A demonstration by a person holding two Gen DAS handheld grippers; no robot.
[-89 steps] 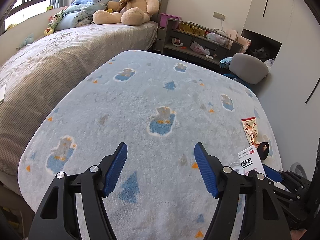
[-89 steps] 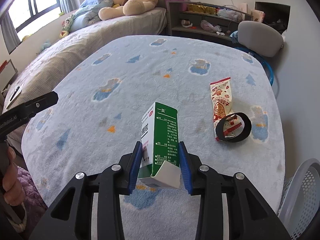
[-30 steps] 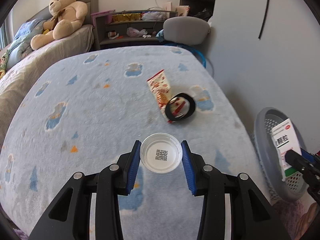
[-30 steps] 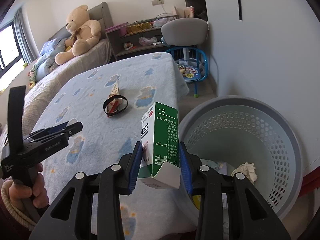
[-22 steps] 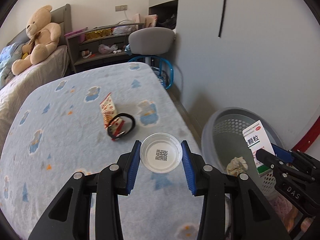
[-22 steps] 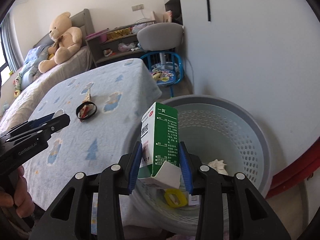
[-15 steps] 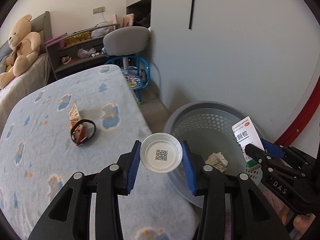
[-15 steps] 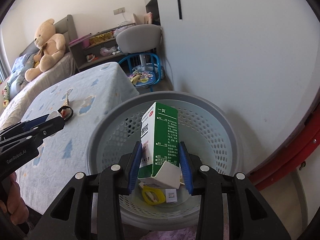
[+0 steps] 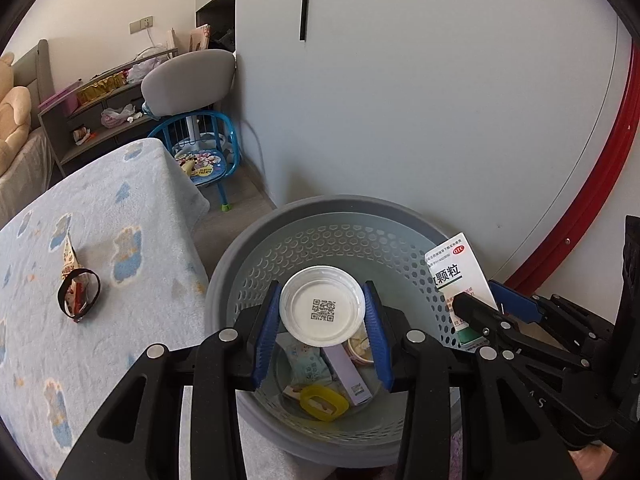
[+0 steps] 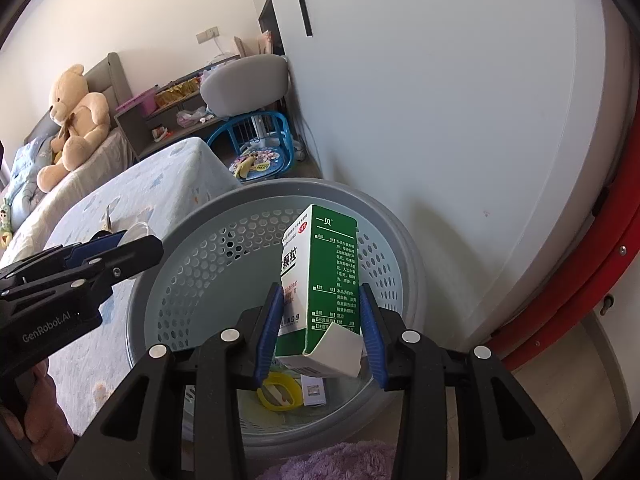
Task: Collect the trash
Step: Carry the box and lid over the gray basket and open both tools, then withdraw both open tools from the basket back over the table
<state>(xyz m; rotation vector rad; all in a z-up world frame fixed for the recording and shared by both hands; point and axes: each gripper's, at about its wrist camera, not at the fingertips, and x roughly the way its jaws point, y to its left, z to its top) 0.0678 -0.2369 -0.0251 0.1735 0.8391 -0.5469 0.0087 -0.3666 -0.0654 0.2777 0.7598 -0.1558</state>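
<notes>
A round clear plastic lid with a QR code sits in my left gripper, which is shut on it above the grey perforated basket. My right gripper still has its pads on a green and white medicine box, upright over the same basket, and its jaws are opening. In the left wrist view the box and right gripper hang over the basket's right rim. A yellow ring, a purple box and a packet lie in the basket.
A snack wrapper and a black ring lie on the blue blanket-covered table left of the basket. A blue child's chair stands behind. The white wall and a red hoop are close on the right.
Both grippers have swung right from over the table to above the basket, carrying the lid and the box. The right jaws have widened slightly around the box.
</notes>
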